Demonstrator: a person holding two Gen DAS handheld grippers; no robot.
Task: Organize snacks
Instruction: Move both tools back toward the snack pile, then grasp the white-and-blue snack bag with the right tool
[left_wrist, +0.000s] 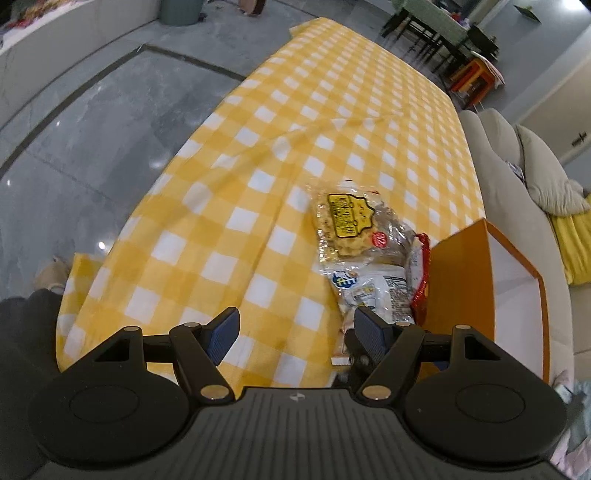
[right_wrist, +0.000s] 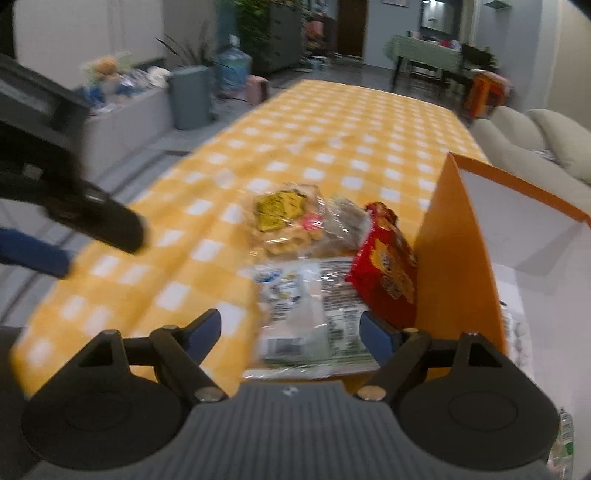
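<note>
Both tongs, left (left_wrist: 293, 332) and right (right_wrist: 290, 332), gape empty above snack packets (right_wrist: 314, 306) beside an orange box (right_wrist: 454, 258).

Reading labels from here: clear cracker bag (left_wrist: 345, 225) carries yellow label (left_wrist: 349, 216) with dark print, characters too small for me to read. Small red round sticker (left_wrist: 380, 240) beside it, unreadable. White packet (right_wrist: 314, 314) shows blue logo (left_wrist: 344, 282), fine print and barcode, illegible. Red packet (right_wrist: 386, 273) has yellow lettering, blurred. No text I can make out.
</note>
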